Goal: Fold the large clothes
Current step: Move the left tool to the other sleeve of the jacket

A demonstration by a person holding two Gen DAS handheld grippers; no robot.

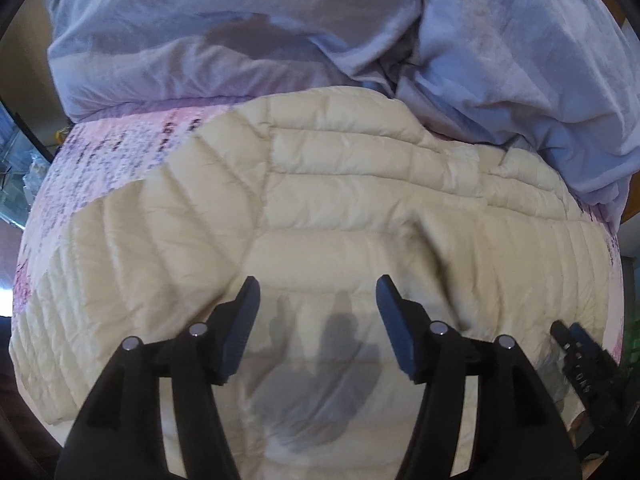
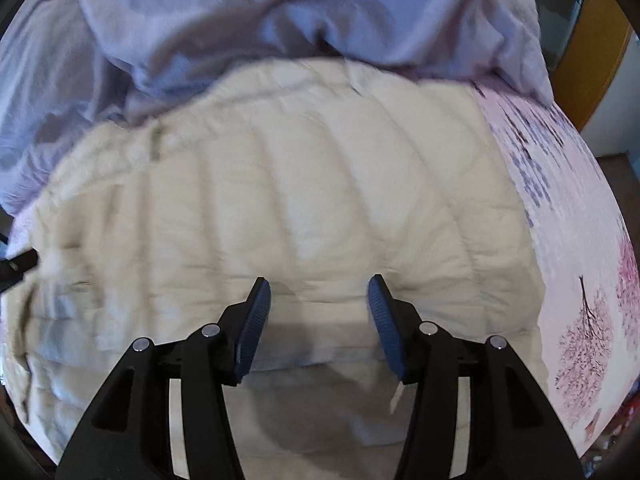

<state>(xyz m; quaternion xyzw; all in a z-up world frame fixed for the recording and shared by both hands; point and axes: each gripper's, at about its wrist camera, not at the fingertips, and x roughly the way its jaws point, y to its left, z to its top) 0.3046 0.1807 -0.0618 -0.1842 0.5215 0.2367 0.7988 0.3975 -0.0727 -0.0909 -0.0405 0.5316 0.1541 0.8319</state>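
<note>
So the cream quilted puffer jacket (image 1: 360, 200) is lying spread out flat on the bed, on top of a pink bedsheet (image 1: 120, 140) with purple blossom trees printed on it. Behind the jacket, a crumpled lavender duvet (image 1: 240, 40) is bunching up along the far side of the bed, and its edge is sitting right against the jacket's far edge, slightly over it on the right side in the left wrist view.

The left gripper (image 1: 318, 296) is hovering above the jacket and pointing steeply down at it. Its jaws are standing apart with nothing between them, just bare quilted fabric and the gripper's own shadow showing through the gap. The pads aren't pressing on anything.

The right gripper (image 2: 319, 294) is doing much the same thing over its side of the jacket: jaws parted, nothing pinched, the fabric lying below and not caught. That view is pretty blurry, so the quilting lines are looking smeared.

From the left wrist view, the tip of the right gripper is poking in at the lower right edge, over the jacket's edge. In the right wrist view the sheet's pink tree print (image 2: 584, 320) is showing just beside the jacket's right edge, and a dark bit of the other gripper is peeking in at the far left.
</note>
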